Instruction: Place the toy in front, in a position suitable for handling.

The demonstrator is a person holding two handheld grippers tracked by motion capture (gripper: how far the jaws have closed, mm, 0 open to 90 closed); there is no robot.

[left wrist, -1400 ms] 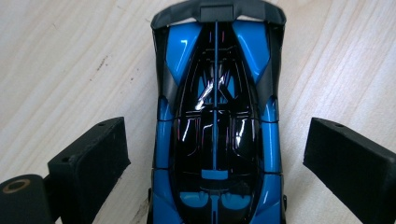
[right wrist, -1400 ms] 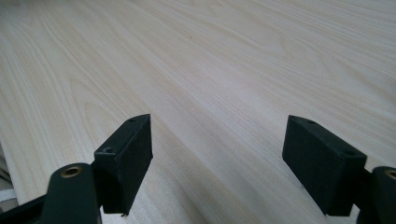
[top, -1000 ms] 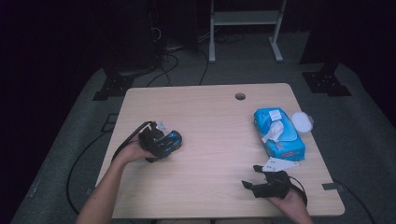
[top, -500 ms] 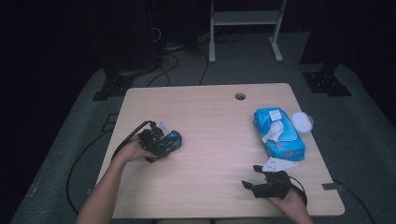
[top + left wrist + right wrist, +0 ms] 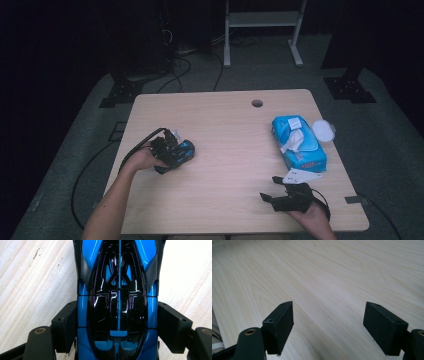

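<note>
A glossy blue and black toy car lies on the wooden table at its left side. My left gripper is shut on the toy car, with one jaw pressed against each flank. In the high view the same toy car pokes out to the right of my left gripper. Near the front right edge my right gripper rests low over bare wood. Its jaws stand wide apart with nothing between them, so my right gripper is open.
A blue pack of wet wipes with a tissue pulled up lies at the right side. A white round lid sits beside it, and a small white card lies in front. A cable hole is at the back.
</note>
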